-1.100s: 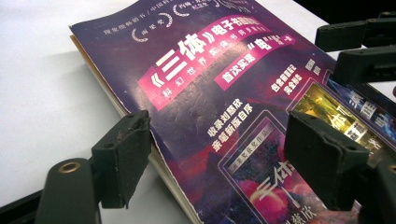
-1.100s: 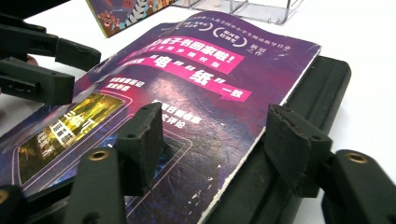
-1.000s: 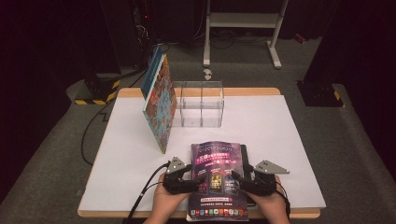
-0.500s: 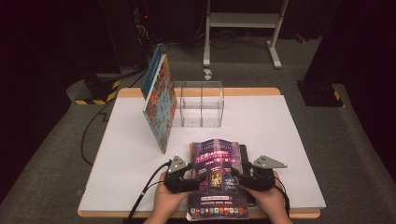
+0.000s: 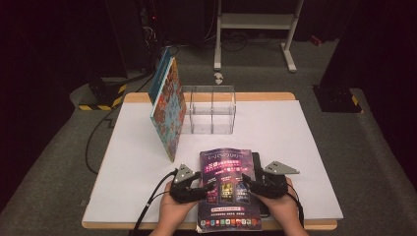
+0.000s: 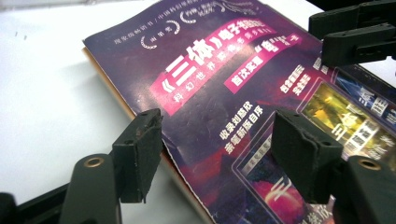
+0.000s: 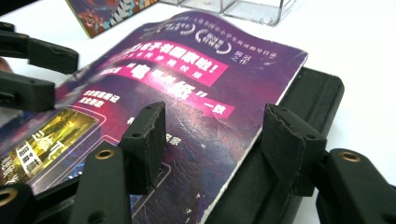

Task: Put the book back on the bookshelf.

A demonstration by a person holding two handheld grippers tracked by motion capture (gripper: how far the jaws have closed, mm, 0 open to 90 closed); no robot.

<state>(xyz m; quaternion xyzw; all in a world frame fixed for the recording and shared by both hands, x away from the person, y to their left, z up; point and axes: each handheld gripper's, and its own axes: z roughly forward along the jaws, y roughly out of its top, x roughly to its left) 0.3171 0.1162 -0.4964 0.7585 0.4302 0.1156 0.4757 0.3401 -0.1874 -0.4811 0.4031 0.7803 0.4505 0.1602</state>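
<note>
Over the purple book [image 5: 227,187], both hands' jaws straddle opposite edges, unclamped, left closing.

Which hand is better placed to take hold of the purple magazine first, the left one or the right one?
Probably the left. The left gripper straddles the free left edge of the purple magazine, its jaws just been closing there. The right gripper straddles the right edge, but a black book lies under it.

The purple book [image 5: 228,186] with pink title bands and white Chinese lettering lies flat, cover up, at the table's near edge in the middle, its right side resting on a black slab [image 7: 299,154] underneath, its near end overhanging the edge.
</note>
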